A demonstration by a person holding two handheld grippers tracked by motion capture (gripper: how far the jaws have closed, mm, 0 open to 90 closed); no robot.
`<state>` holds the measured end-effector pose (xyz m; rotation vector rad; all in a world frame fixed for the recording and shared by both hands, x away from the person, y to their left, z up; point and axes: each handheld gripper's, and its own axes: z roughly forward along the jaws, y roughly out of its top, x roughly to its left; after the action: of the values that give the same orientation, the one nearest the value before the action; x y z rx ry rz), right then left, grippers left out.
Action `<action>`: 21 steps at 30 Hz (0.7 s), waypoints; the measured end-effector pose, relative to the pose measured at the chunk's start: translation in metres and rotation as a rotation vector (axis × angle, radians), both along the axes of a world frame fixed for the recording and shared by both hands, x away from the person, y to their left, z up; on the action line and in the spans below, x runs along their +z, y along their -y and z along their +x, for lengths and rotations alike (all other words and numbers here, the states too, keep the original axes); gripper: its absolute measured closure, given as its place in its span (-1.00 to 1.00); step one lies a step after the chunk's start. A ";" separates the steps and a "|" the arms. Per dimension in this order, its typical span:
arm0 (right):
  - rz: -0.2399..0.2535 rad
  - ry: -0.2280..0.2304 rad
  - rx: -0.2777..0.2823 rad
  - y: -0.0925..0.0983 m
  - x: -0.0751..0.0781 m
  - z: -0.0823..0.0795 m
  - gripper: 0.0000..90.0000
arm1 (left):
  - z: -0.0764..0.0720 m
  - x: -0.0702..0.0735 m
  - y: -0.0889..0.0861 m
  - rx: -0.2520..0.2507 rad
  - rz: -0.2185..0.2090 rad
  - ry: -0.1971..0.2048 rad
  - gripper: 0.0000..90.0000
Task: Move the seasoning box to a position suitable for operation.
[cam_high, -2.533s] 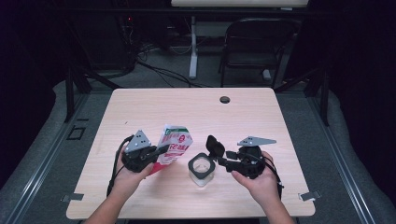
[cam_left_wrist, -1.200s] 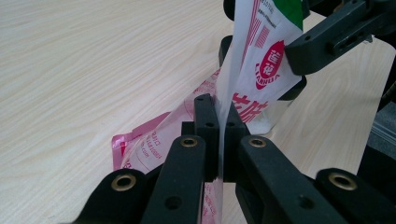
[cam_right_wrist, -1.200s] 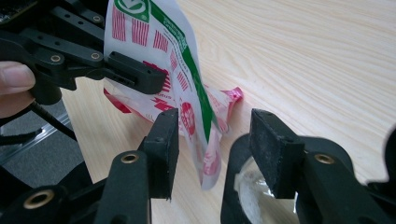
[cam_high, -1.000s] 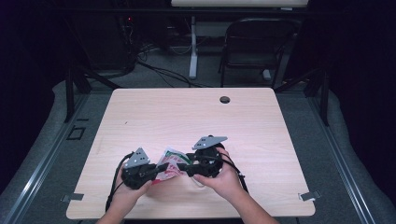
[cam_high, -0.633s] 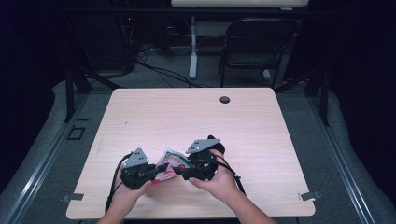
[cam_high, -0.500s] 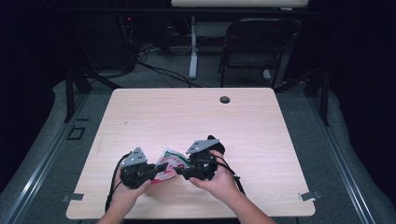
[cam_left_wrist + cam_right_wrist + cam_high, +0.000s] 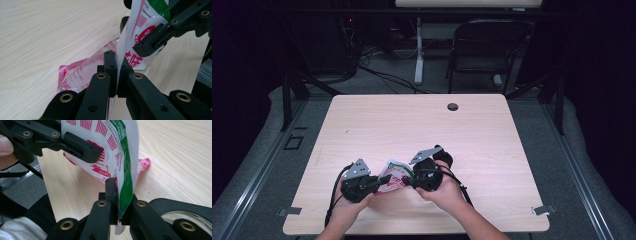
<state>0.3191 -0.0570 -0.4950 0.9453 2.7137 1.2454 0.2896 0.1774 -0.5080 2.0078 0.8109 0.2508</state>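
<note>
So far you have the pouch [image 7: 394, 176] gripped from both sides and lifted, and that looks like the end of the set-up stage: the bag is held, but nothing shows it torn or opened yet. In the left gripper view its top edge looks sealed, and its pink bottom corner trails down toward the desk [image 7: 492, 130]. Judging by the glass rim [image 7: 186, 218] that sits just behind the pouch in the right gripper view, the likely job is to open the bag and empty it into that container, so the tear and the pour are both still ahead of you.

Your left gripper [image 7: 115, 62] has its fingers closed flat on the clear lower part of the pouch, pads pressed together with only film between them. Your right gripper [image 7: 119, 192] has just been closing, and its fingers now pinch the green-striped edge of the pouch, again with nothing but the thin film in the gap. In the high view, both grippers flank the pouch, the left gripper [image 7: 379, 181] on one side and the right gripper [image 7: 408, 181] on the other, nearly touching each other across it.

Relative to the pouch, the glass is close behind on your right hand's side, and a small dark hole [image 7: 453, 106] in the desk lies well beyond it, toward the far edge.
</note>
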 end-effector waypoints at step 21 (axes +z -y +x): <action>0.001 0.012 0.036 -0.003 -0.002 0.001 1.00 | -0.002 -0.006 -0.009 0.041 0.055 0.048 0.17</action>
<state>0.3204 -0.0543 -0.4972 0.8898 2.7331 1.2546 0.2872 0.1865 -0.5143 2.0304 0.8232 0.3476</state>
